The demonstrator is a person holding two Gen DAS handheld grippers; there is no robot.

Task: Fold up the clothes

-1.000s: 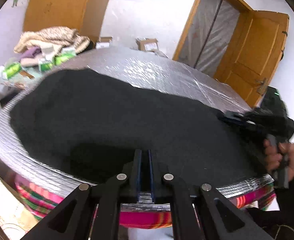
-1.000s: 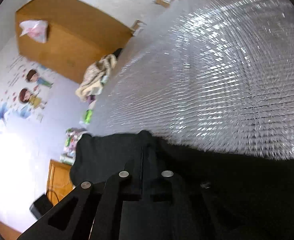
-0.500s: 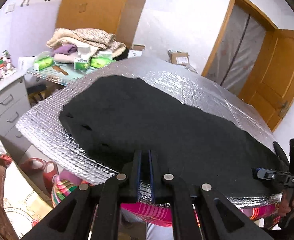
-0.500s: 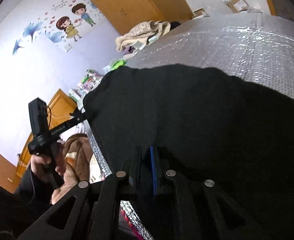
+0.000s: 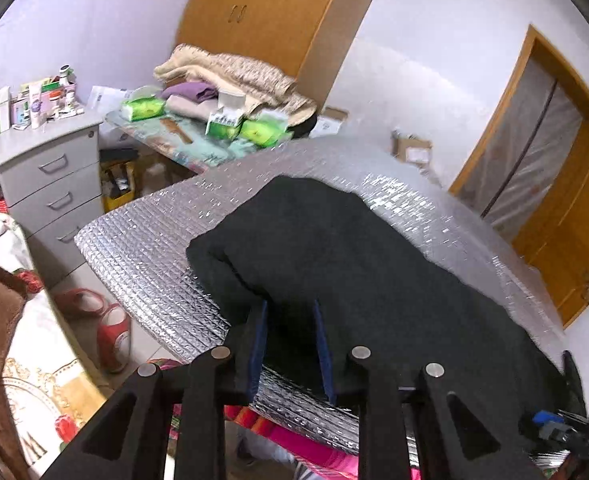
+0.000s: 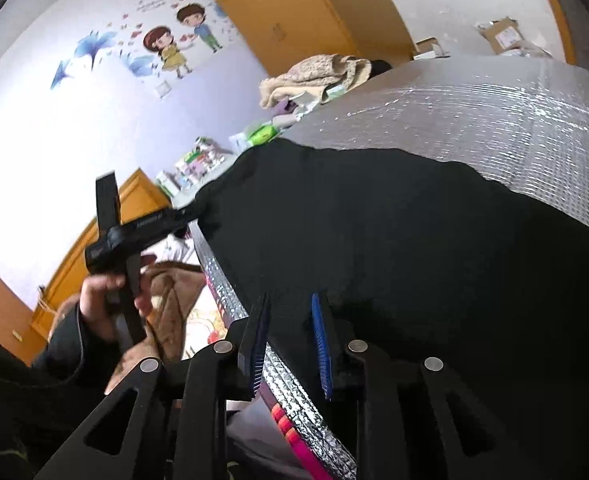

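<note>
Left wrist view: left gripper (image 5: 290, 312) with jaws opening, a fair gap between the blue pads; the near hem of the black garment (image 5: 354, 256) lies in the gap, pads not pressing it. The garment sprawls over the silver quilted tabletop (image 5: 142, 240), long axis running from 9 o'clock to 4 o'clock across the frame, its bunched end at about 10 o'clock from the jaws. Right wrist view: right gripper (image 6: 290, 320) likewise opening, dark cloth edge between the pads, no grip evident. From there the garment spreads toward 1 o'clock; the left gripper shows at 9 o'clock by the far corner. Each hand sits at one end of the near edge, so neither is clearly nearer. Judged: cloth just let go, next fold pending.
</note>
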